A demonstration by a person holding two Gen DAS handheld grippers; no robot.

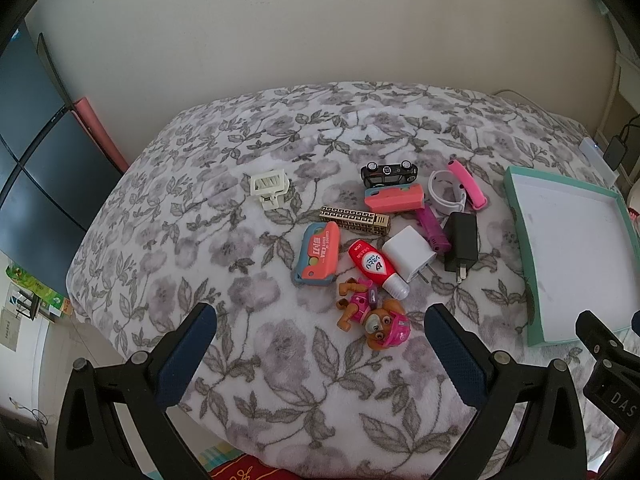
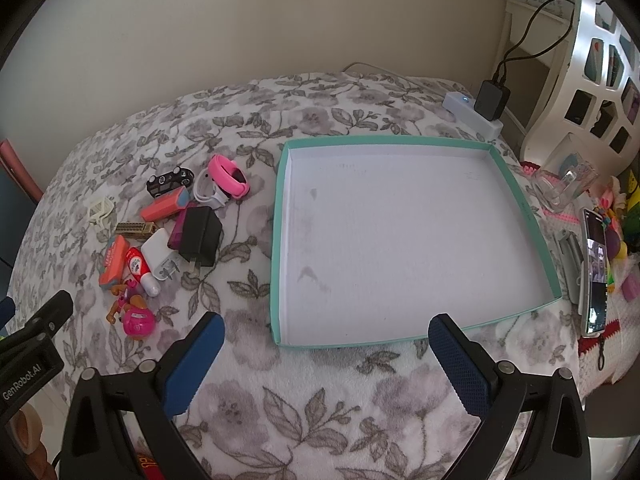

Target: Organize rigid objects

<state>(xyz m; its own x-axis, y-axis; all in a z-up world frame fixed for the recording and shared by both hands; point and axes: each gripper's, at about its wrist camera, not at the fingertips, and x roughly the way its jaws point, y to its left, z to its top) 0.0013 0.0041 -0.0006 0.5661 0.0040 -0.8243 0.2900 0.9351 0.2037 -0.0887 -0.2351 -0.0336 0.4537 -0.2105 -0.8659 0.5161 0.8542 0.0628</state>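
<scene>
Purple case [image 1: 431,227] (half-buried) lies under the black charger [image 1: 461,245].

A cluster of small rigid items, among them a toy pup [image 1: 374,318], white charger [image 1: 409,254] and black charger [image 1: 461,242], is scattered left of an empty teal-rimmed tray [image 2: 516,196].

Cut off at right frame edge in left wrist view: teal tray [image 1: 520,216]. Partly hidden under black charger [image 2: 200,236]: purple item [image 2: 179,229]. Unreadable: phone [image 2: 596,276] screen.
</scene>
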